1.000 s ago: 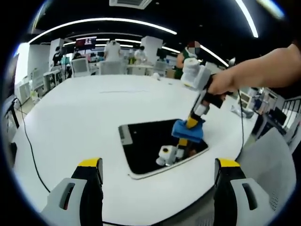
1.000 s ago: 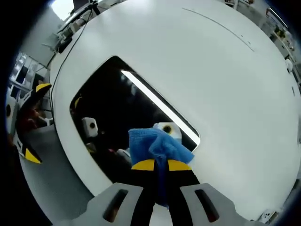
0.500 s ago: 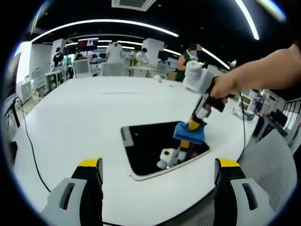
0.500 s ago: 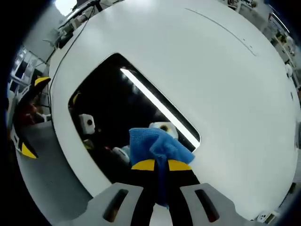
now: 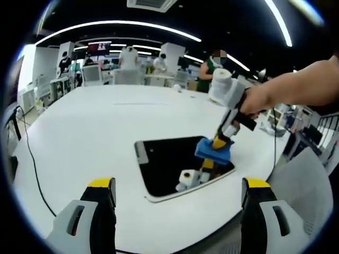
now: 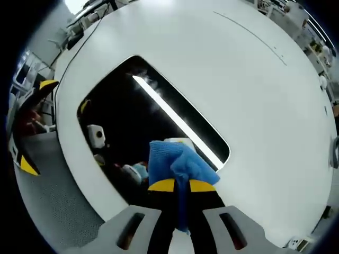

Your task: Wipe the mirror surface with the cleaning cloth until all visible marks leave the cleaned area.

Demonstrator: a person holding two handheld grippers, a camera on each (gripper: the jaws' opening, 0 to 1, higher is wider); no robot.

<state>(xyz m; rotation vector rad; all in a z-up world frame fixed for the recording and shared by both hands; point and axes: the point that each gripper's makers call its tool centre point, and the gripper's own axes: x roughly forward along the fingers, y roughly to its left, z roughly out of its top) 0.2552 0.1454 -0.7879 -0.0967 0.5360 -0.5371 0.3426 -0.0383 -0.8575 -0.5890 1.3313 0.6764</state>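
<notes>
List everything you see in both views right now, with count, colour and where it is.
Mirror: one, dark reflective glass with a pale rim, lying flat on the table near its front edge.
Cleaning cloth: one, blue, clamped in the right hand-held gripper, over the mirror's right part.
Table: one, white, round-edged, carrying the mirror.
Cable: one, black, running across the table's left side.
Chair: one, white, beyond the table's far side.
People: a few, in the background behind the table.
Ceiling light strips: several, white, overhead.
Left hand-held gripper: one, grey with yellow tips, open, held short of the mirror.
Right hand-held gripper: one, yellow-tipped, shut on the cloth.
Hand: one, gripping the right hand-held gripper.
</notes>
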